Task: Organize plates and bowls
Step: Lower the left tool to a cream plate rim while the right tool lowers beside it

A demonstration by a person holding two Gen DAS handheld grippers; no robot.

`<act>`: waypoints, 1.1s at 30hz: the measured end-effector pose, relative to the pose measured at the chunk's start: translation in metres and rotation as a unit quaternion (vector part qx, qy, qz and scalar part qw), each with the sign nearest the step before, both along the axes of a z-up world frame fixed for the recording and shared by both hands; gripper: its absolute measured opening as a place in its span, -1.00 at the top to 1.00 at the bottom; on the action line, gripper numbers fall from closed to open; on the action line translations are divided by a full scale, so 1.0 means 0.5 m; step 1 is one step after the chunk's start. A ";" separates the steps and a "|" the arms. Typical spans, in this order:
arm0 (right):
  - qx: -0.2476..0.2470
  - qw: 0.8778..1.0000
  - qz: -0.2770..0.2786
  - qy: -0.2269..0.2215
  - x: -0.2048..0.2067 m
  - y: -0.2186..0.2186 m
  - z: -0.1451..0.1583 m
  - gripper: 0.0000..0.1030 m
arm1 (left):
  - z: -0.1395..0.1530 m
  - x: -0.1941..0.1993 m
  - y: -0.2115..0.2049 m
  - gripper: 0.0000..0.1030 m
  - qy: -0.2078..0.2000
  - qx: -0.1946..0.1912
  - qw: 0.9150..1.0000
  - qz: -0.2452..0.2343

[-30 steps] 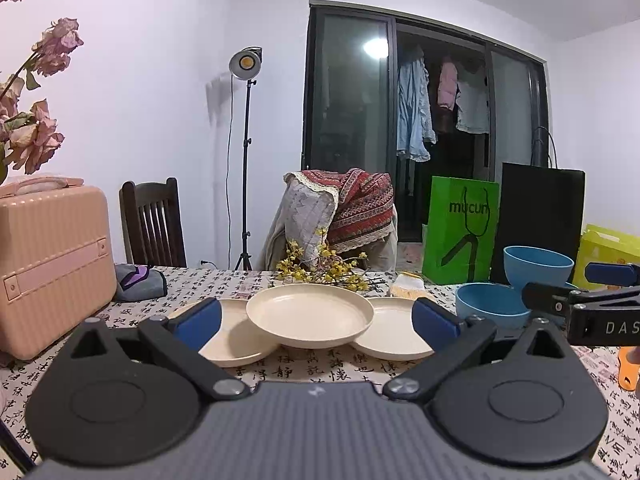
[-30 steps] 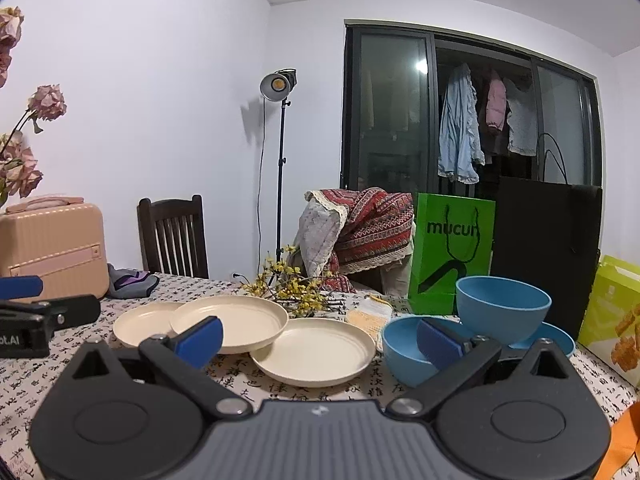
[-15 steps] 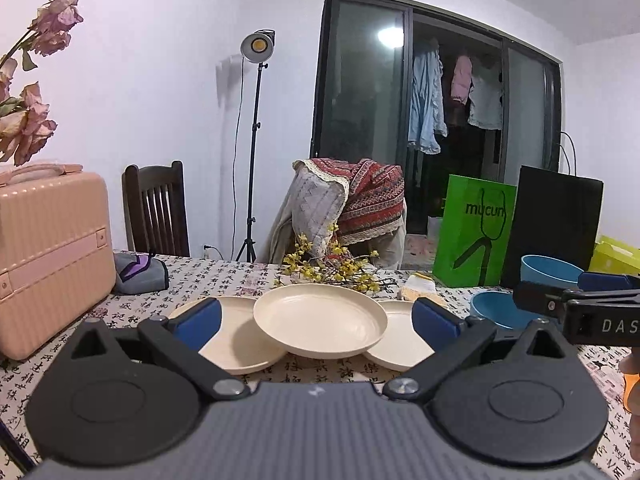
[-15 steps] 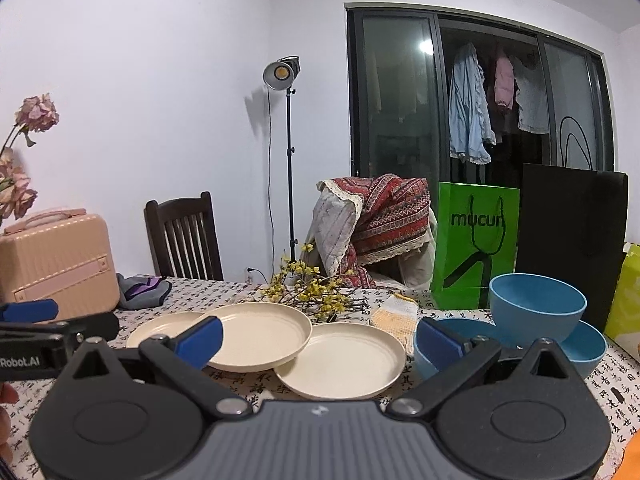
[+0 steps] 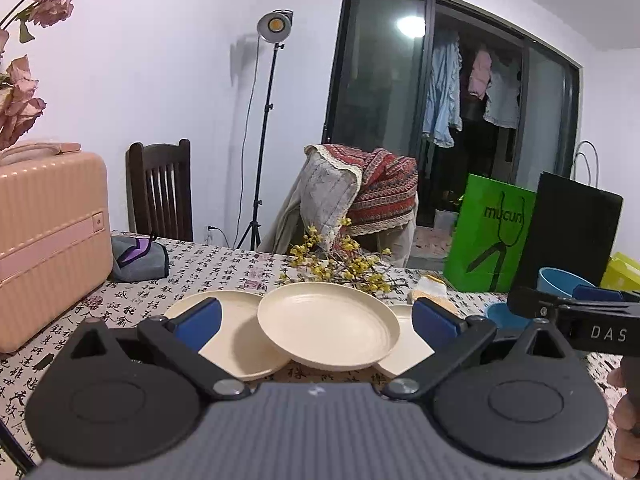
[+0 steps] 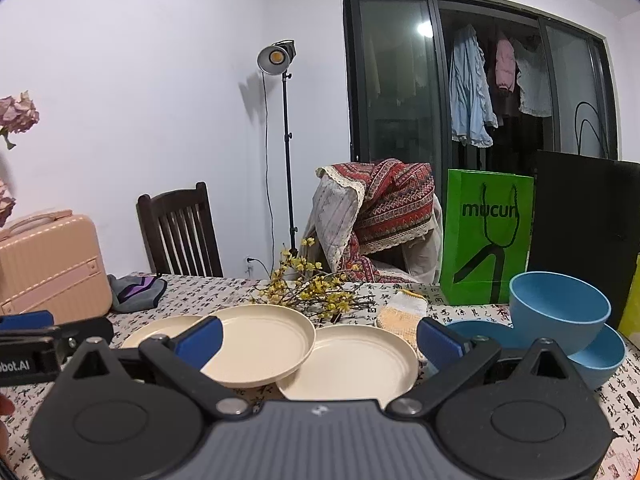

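Three cream plates lie on the table: a middle plate (image 5: 328, 324) propped on a left plate (image 5: 240, 340) and a right plate (image 5: 404, 344). In the right wrist view they are the middle plate (image 6: 260, 340), left plate (image 6: 160, 330) and right plate (image 6: 352, 360). Three blue bowls stand to the right: a tall bowl (image 6: 560, 312) resting on a low bowl (image 6: 600, 356) and another low bowl (image 6: 476, 330). My left gripper (image 5: 318, 320) is open and empty, short of the plates. My right gripper (image 6: 318, 338) is open and empty too.
A pink case (image 5: 48, 240) stands at the table's left, a grey pouch (image 5: 138, 258) behind it. Yellow flower sprigs (image 6: 312, 292) and a knitted cloth (image 6: 400, 308) lie behind the plates. Green bag (image 6: 486, 236) and black bag (image 6: 584, 232) stand at the back right. A chair (image 6: 180, 232) stands behind.
Both grippers have dropped lower and tilted, so the plates and bowls sit lower in each view. Both stay open; no dish has moved.
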State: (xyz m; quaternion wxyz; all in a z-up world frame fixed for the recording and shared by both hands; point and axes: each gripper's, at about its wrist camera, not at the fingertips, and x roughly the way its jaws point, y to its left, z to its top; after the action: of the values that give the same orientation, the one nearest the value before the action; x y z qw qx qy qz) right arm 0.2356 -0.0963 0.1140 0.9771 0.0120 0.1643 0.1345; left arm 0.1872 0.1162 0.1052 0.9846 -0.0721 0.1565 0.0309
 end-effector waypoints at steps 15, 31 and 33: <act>0.043 0.999 -0.010 0.026 0.130 0.024 0.005 -1.00 | 0.038 0.100 0.040 -1.00 0.003 -0.030 0.999 0.027; 0.079 0.995 -0.046 0.027 0.264 0.048 -0.010 -1.00 | 0.035 0.233 0.089 -1.00 0.017 -0.070 0.995 0.069; 0.079 0.996 -0.043 0.028 0.277 0.056 -0.011 -1.00 | 0.030 0.248 0.094 -1.00 0.019 -0.072 0.994 0.074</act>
State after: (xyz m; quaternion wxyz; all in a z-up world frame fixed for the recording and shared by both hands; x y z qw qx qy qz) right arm 0.3740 -0.0684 0.1083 0.9730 0.0999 0.1803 0.1044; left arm 0.3114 0.1634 0.1203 0.9686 -0.1533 0.1716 0.0941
